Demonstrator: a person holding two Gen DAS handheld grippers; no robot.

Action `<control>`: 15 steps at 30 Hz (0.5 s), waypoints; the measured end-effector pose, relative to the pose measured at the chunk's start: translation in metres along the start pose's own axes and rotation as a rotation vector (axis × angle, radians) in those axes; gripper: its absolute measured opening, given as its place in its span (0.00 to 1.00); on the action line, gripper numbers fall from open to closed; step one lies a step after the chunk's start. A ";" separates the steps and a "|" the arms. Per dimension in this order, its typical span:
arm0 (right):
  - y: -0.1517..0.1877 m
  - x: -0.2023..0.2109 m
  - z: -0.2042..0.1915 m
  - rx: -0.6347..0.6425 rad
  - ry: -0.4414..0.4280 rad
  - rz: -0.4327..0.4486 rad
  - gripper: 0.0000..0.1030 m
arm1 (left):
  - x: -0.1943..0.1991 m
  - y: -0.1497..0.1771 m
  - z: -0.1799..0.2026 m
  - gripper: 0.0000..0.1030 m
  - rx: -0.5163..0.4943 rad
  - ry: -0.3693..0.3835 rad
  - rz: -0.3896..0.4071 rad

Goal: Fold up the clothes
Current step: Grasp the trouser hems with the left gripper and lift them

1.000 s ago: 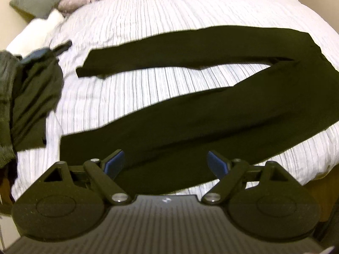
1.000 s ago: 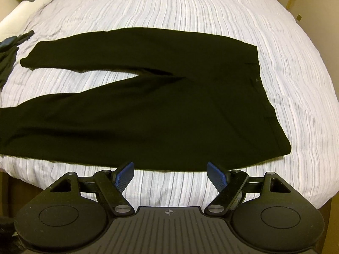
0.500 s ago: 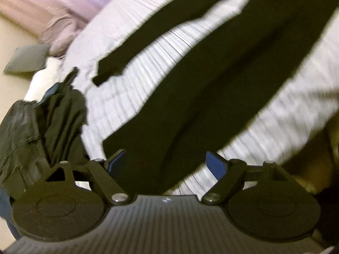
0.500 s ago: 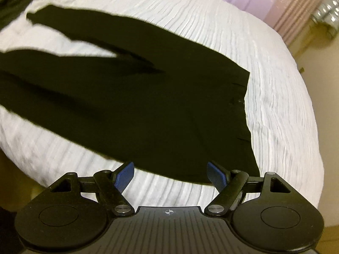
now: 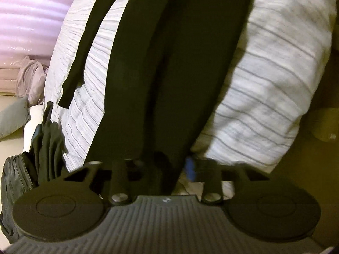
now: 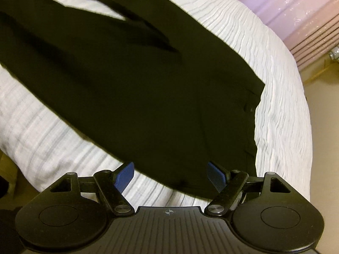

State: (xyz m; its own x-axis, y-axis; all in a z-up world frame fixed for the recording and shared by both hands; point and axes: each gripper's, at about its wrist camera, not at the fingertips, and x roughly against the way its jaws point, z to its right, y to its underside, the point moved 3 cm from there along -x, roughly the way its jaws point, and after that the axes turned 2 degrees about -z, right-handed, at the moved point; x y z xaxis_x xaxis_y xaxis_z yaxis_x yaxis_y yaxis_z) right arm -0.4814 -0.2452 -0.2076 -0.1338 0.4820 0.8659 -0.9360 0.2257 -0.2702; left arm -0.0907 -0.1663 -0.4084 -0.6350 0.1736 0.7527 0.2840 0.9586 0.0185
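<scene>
Garment: black trousers point(image 6: 131, 89), spread flat on the striped white bedcover point(image 6: 281, 97); two legs run away toward the far side, waistband at the near right corner.
Near leg hem: lies at the bed's near edge, directly under the left gripper point(image 5: 167, 167).
Left gripper, fingers: jaws have just been closing and now stand narrow, with the dark cloth of the near leg between them; they appear to pinch it, though blur hides the pad contact.
Right gripper point(image 6: 171, 175), fingers: jaws wide apart, nothing held; the waistband corner sits between and just ahead of the blue pads point(image 6: 125, 174).
Left hand pose: angled steeply down at the leg end, low over the bedcover.
Right hand pose: angled steeply down, close above the waist edge.
Step in hand (judged): taking hold of the near leg and waist edge for the first lengthwise fold.
Method note: catch both layers of cloth only, not the bedcover beneath; close the right pads on the waistband corner before lifting.
Method note: raise both ends together, keep the edge taut, lay near leg squarely over far leg.
Other stock: dark clothes heap point(image 5: 46, 146) at the bed's left end, well apart.
</scene>
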 end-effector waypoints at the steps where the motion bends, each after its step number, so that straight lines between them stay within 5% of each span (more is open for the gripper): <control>1: 0.002 -0.004 0.001 0.010 0.007 -0.006 0.76 | 0.000 0.000 -0.005 0.08 0.020 0.001 -0.004; 10: 0.038 -0.031 0.004 0.325 0.132 0.023 0.76 | 0.016 -0.012 -0.051 0.04 0.279 0.038 -0.045; 15: 0.062 -0.065 0.011 0.534 0.224 0.033 0.76 | 0.017 -0.021 -0.056 0.04 0.287 0.032 -0.092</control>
State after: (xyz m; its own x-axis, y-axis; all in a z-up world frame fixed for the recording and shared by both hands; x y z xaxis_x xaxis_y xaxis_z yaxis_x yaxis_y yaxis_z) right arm -0.5341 -0.2721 -0.2764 -0.1481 0.6619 0.7349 -0.9747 -0.2233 0.0048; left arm -0.0677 -0.1959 -0.3593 -0.6241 0.0805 0.7772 0.0093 0.9954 -0.0956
